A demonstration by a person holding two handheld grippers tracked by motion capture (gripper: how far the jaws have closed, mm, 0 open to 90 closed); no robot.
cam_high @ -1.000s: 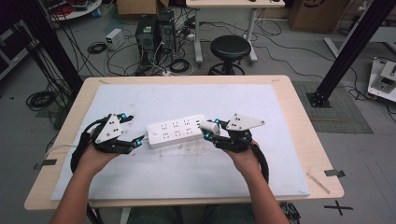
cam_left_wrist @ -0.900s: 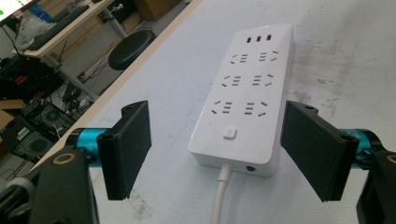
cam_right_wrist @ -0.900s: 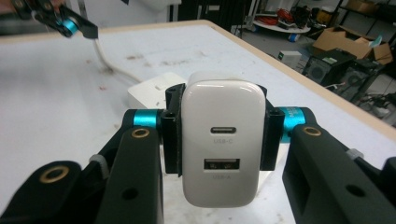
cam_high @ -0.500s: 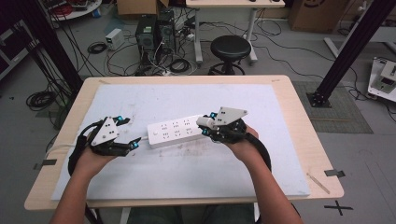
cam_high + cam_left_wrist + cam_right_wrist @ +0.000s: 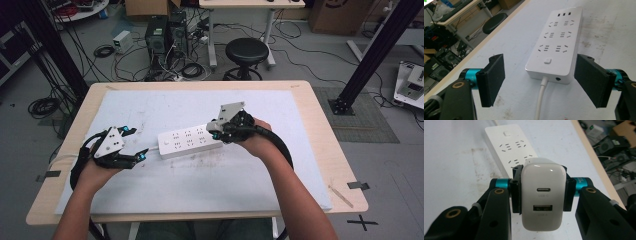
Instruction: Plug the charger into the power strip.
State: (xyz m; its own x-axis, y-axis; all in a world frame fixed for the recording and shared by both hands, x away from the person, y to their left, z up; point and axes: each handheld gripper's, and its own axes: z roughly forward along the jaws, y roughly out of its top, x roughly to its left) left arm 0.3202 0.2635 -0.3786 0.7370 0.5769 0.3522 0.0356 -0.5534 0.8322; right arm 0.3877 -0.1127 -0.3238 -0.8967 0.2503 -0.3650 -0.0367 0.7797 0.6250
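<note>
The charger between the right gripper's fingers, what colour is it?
White, the same as the power strip behind it. The charger shows best in the right gripper view.

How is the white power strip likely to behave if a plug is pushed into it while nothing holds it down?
The power strip looks smooth and light, lying flat on the mat, so it would probably slide rather than tip. Its rigid shell likely won't flex. The left gripper, jaws open astride the cord end, could brace it.

Beyond the far edge of the wooden table (image 5: 320,125) stands a round black stool (image 5: 246,51), with computer towers (image 5: 162,35) amid tangled floor cables (image 5: 187,70) to its left and a black metal post (image 5: 370,55) to its right.
</note>
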